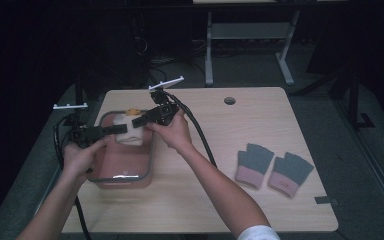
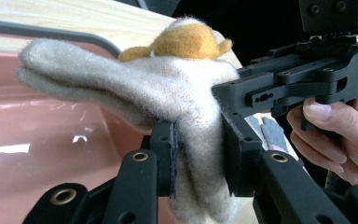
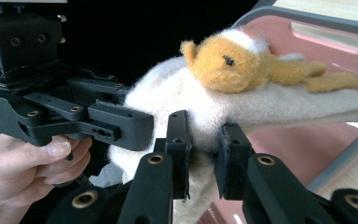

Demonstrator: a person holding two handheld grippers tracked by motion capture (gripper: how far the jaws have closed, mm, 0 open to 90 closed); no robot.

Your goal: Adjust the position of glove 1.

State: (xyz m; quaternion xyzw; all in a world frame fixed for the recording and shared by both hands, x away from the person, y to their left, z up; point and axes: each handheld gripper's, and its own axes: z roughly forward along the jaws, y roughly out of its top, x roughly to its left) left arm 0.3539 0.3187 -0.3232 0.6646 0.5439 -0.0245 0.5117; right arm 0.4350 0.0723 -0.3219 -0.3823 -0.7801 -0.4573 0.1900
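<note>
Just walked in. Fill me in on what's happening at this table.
A person holds a gripper in each hand, and both are clamped on one cream mitten with an orange animal figure on it. The left gripper and right gripper each pinch the fabric from opposite sides, holding it above a pink tray at the table's left. A pair of grey gloves with pink cuffs lies untouched on the table to the right.

Bare tabletop (image 1: 190,195) — gloves (image 1: 272,169) perhaps rightward
</note>
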